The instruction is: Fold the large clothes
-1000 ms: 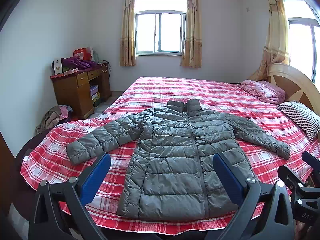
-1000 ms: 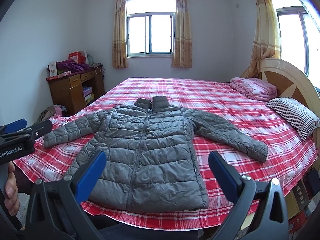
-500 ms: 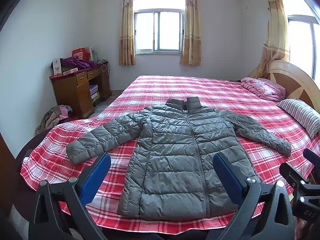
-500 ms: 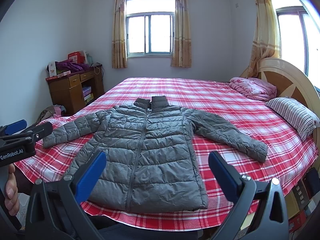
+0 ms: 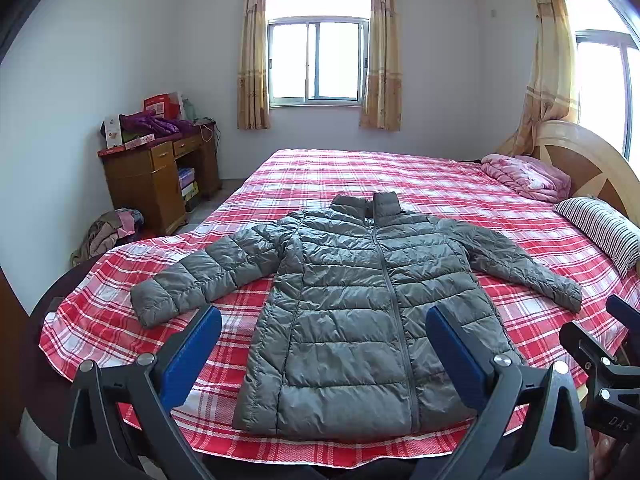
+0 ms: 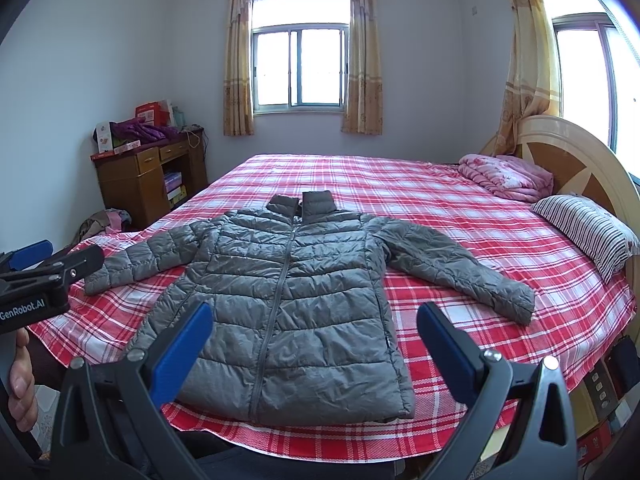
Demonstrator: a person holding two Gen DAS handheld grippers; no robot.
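Two claws: both spread wide, both empty, held above the near edge of the bed.
Table (image 5: 156, 168): wooden, far left against the wall, drawers in front; purple clothing (image 5: 154, 123) and a red box (image 5: 162, 105) on top.
Floor heap (image 5: 106, 234): bundled clothes beside the table, off the bed's left corner.
Left hand (image 6: 22, 386): bare fingers at the left margin of the right wrist view, wrapped on the handle of the left tool.
Left claw (image 5: 323, 354): blue pads well apart, nothing between them; in its own view it frames the lower half of the jacket without touching it.
Bed (image 5: 360, 172): covered by a red-and-white plaid sheet.
Jacket (image 5: 360, 300): grey quilted puffer, lying flat and face up on the near part of the bed, zipped, collar toward the window, hem at the near edge.
Left sleeve (image 5: 204, 276): spread out toward the bed's left corner, cuff resting on the sheet.
Window (image 5: 318, 62): on the far wall, a curtain on each side.
Right claw (image 6: 314, 348): blue pads likewise wide, gripping nothing, above the hem and clear of the fabric.
Right sleeve (image 6: 456, 268): angled down toward the right edge of the bed, cuff on the sheet.
Pink quilt (image 5: 526, 176): folded, far right by the headboard (image 5: 592, 168).
Striped pillow (image 5: 604, 232): just in front of the quilt, at the right edge.
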